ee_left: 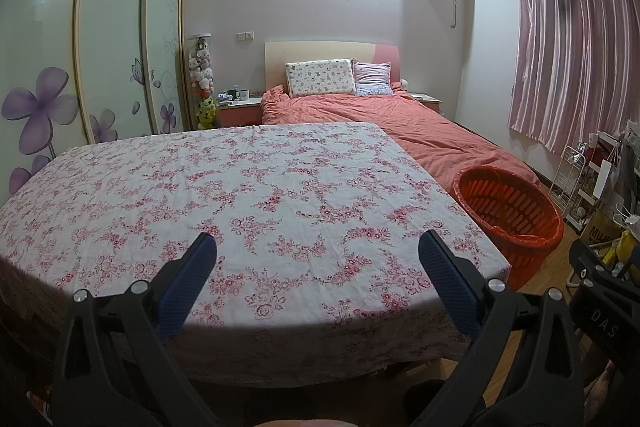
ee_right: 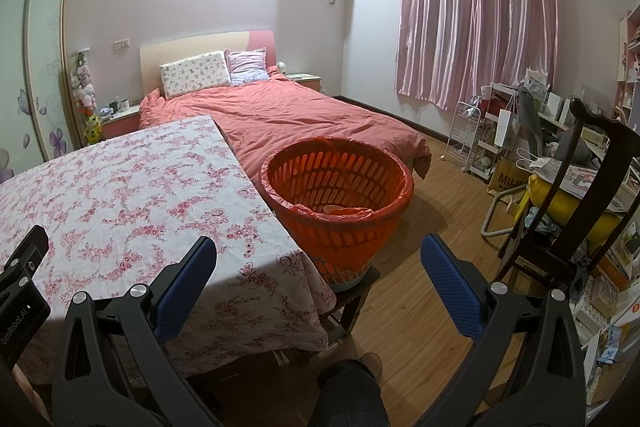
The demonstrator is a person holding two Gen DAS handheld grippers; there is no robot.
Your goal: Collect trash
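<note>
An orange slotted basket (ee_right: 340,203) lined with an orange bag stands on a small stool at the table's right edge; it also shows in the left wrist view (ee_left: 508,215). Something pale lies at its bottom. The table's floral cloth (ee_left: 224,195) shows no trash on it. My left gripper (ee_left: 318,267) is open and empty above the table's near edge. My right gripper (ee_right: 318,267) is open and empty, over the table's right corner, in front of the basket. The left gripper's body shows at the left edge of the right wrist view (ee_right: 20,275).
A bed with a salmon duvet (ee_right: 288,115) lies beyond the table. A dark wooden chair (ee_right: 576,195) and cluttered shelves and boxes (ee_right: 600,299) fill the right side. A wire rack (ee_right: 464,135) stands under the pink curtain (ee_right: 476,7). Wardrobe doors (ee_left: 112,39) are on the left.
</note>
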